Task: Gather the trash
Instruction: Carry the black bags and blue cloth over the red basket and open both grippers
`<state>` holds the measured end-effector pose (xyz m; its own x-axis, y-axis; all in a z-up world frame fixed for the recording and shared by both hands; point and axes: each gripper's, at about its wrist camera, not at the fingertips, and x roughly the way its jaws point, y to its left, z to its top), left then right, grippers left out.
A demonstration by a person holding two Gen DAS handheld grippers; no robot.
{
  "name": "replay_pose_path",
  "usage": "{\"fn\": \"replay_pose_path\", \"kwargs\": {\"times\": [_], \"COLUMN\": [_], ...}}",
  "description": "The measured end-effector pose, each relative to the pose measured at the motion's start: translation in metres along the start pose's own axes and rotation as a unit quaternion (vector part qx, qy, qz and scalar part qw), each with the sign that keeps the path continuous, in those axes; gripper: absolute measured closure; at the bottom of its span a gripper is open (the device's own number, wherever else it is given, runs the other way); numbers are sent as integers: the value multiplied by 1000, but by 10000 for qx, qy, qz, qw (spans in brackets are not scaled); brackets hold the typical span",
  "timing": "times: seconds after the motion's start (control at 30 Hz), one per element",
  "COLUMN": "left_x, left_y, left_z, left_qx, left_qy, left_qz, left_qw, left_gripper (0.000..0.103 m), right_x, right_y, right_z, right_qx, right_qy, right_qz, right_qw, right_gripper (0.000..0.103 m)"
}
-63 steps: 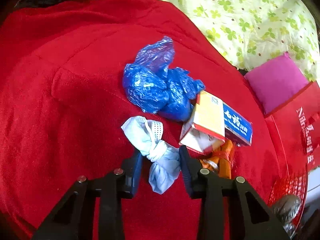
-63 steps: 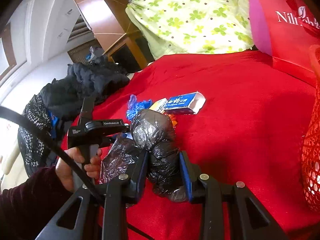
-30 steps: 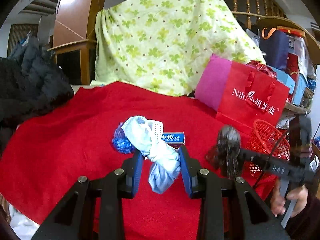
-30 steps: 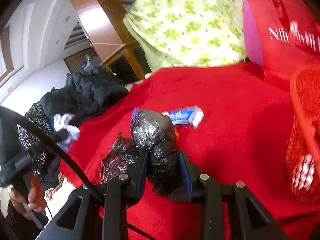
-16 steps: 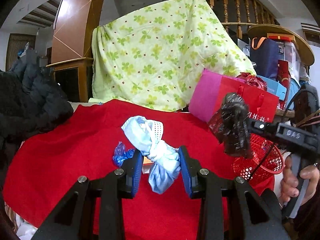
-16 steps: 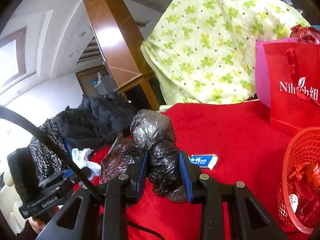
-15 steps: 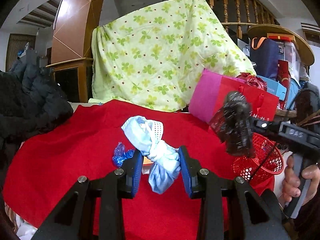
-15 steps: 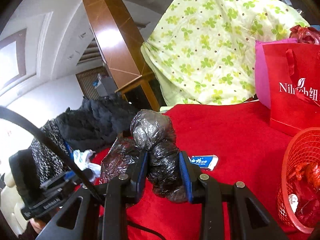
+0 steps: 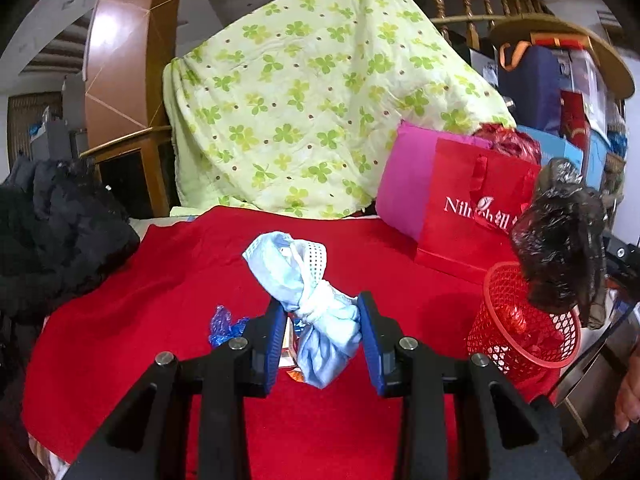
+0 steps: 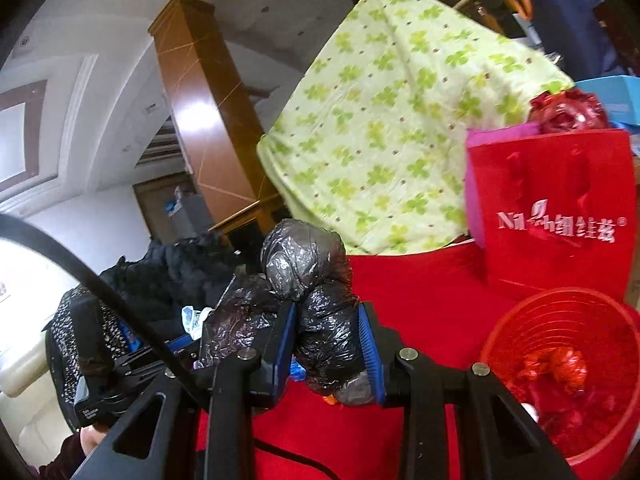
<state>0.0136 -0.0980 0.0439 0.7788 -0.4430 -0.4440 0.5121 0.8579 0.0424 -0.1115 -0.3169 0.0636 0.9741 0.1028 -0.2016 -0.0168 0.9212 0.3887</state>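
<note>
Risen over the red mesh basket (image 10: 560, 364), right gripper (image 10: 327, 344) clamps a crumpled black plastic bag (image 10: 316, 300); left gripper (image 9: 320, 336) grips a knotted blue cloth wad (image 9: 308, 296); neither dropped, scraps remain.

Both grippers are up in the air: left gripper (image 9: 320, 332) is clamped tight, right gripper (image 10: 328, 340) too (each gripping a wad).

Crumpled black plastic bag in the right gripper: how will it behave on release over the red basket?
The crumpled black plastic bag looks soft and light: it bulges around the right gripper. It will likely drop without bouncing. Its loose flap may snag the red mesh basket rim. Thin film could cling to a pad.
</note>
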Motion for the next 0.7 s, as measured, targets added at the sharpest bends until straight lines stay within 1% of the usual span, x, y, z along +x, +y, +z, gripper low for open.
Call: {"fn": "replay_pose_path", "kwargs": {"times": [0.23, 0.37, 0.57, 0.7], "left_x": [4, 6, 13, 21], "left_y": [-40, -64, -107, -136], "left_z": [7, 12, 18, 19], "left_qx": [414, 588, 901, 1106], "left_qy": [31, 23, 20, 100], "left_qz": [8, -86, -305, -509], "left_qw": [9991, 9982, 9955, 9925], "left_gripper": [66, 66, 66, 66], "right_x": [-27, -40, -59, -68], "right_y": [-25, -44, -74, -94], "right_z": [-1, -1, -1, -4], "right_qx": [111, 272, 497, 637], "right_qy": [-173, -280, -401, -427], "right_qz": [-236, -329, -534, -725], "right_qw": [9995, 9987, 9965, 9944], "right_gripper": [69, 69, 69, 69]}}
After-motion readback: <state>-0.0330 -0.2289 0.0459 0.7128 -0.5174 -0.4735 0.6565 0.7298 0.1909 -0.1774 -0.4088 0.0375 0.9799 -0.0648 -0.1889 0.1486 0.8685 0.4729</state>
